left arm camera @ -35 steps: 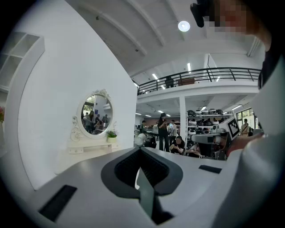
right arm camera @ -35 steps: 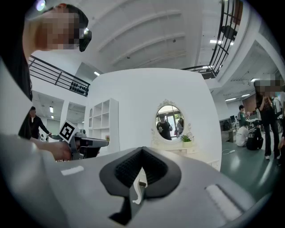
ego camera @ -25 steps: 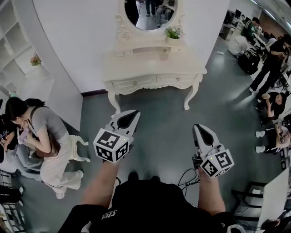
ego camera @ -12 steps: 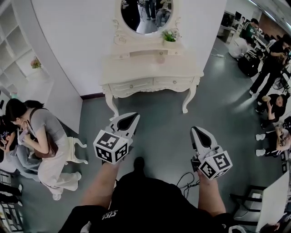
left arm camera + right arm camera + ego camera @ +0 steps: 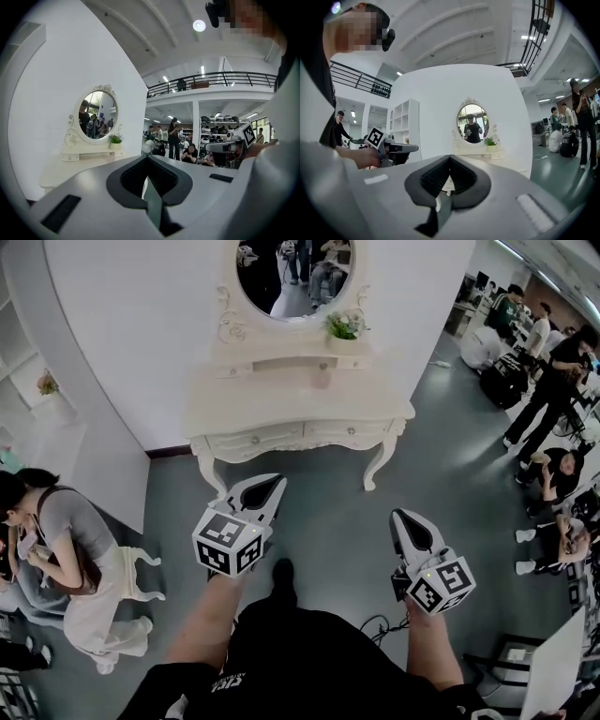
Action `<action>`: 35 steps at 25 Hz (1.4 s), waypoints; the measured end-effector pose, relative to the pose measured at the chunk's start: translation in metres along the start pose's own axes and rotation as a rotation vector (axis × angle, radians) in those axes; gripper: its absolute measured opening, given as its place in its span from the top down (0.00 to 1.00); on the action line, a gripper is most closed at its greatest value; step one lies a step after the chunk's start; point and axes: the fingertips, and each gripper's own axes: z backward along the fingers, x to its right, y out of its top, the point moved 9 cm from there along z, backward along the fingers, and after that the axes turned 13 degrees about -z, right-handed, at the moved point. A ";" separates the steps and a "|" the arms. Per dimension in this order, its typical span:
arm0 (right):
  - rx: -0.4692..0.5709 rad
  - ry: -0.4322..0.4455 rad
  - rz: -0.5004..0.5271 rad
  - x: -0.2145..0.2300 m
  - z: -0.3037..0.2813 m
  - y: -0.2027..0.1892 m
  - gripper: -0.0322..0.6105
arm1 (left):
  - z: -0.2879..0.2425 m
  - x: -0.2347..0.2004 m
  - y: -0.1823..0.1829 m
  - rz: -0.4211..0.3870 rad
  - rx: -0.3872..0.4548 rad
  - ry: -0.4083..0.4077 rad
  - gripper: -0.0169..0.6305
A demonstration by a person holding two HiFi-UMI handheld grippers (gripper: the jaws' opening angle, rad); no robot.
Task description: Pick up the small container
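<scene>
Two tongs clenched and empty, container out of reach on the table

**Head view.** Both tongs are held out over the grey floor. The left gripper (image 5: 278, 480) and the right gripper (image 5: 401, 515) point at a cream carved dressing table (image 5: 281, 413) set against the white wall. The small pinkish container (image 5: 322, 381) sits toward the back of the table top. It is just under the low shelf, below the oval mirror (image 5: 293, 273) and a little left of the small potted green plant (image 5: 345, 326). It is well apart from both tongs. From here it is only a small blob, so I cannot tell which way it points or how its long axis runs. A seated person in a grey top (image 5: 66, 531) is at the left.

Against a second ago, the table and mirror show larger and lower in the picture. The left tongs' tips now lie near the table's front left leg. The seated person has slid toward the left edge. The jaws look the same as before.

**Left gripper view.** The jaws are pressed tip to tip with nothing between them. The mirror and plant stand off to the left, and the other tongs show at the right. The container cannot be made out.

**Right gripper view.** The jaws are likewise closed and empty. The mirror is straight ahead above the tips, and the left tongs are at the left.
</scene>
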 end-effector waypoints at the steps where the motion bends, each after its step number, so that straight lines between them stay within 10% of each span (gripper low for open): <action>1: -0.002 -0.006 0.000 0.007 -0.014 0.003 0.93 | -0.012 -0.011 -0.001 0.001 0.000 -0.005 0.97; 16: -0.043 -0.054 -0.021 0.066 -0.209 0.033 0.93 | -0.140 -0.183 -0.006 -0.025 -0.027 -0.066 0.97; 35: -0.078 0.003 -0.079 0.157 -0.314 0.044 0.93 | -0.247 -0.232 -0.013 -0.003 -0.068 -0.083 0.97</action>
